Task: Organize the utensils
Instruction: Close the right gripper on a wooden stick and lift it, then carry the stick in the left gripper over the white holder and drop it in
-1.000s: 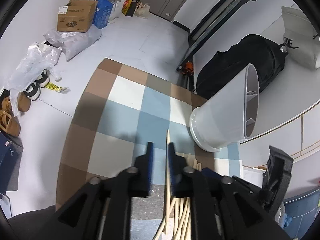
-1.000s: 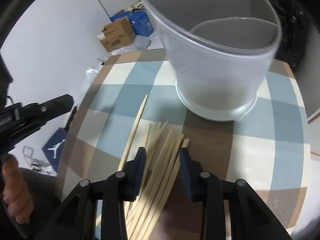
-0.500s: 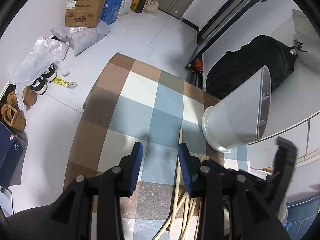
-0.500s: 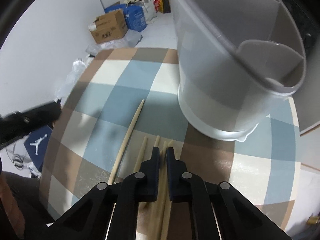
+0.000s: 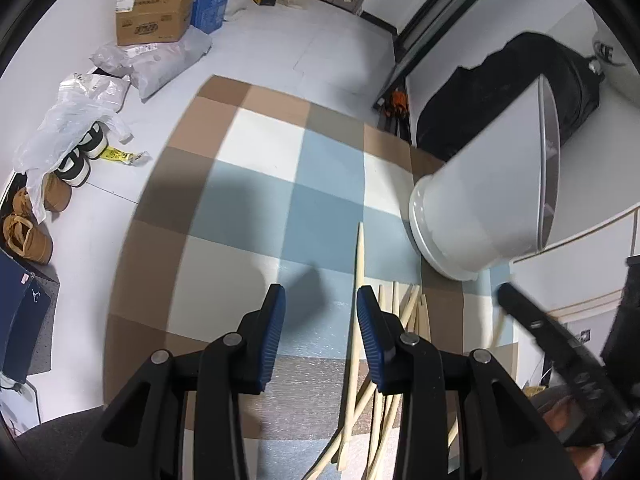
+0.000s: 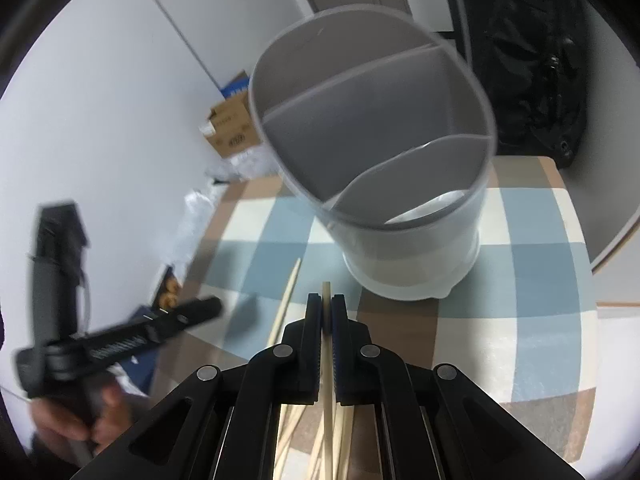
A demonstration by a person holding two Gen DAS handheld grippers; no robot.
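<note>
A pale grey utensil holder [image 6: 400, 216] with inner dividers stands on the checked tablecloth [image 6: 532, 264]; it also shows in the left wrist view [image 5: 480, 208]. Several wooden chopsticks [image 5: 400, 312] lie in a loose pile on the cloth just in front of it. My right gripper [image 6: 327, 312] is shut on one wooden chopstick [image 6: 327, 296], lifted above the pile, its tip pointing toward the holder. My left gripper [image 5: 320, 312] is open and empty, hovering over the cloth left of the pile, one chopstick [image 5: 359, 264] lying by its right finger.
The round table's edge [image 5: 132, 220] drops to a floor with cardboard boxes [image 5: 154, 16], plastic bags [image 5: 152, 56] and shoes [image 5: 76, 160]. A black backpack [image 5: 520, 80] sits behind the holder. The right gripper's body [image 5: 560, 344] shows at the left wrist view's right edge.
My right gripper closed on one chopstick and lifted it from the pile toward the holder. My left gripper opened wide and pulled back a little.
</note>
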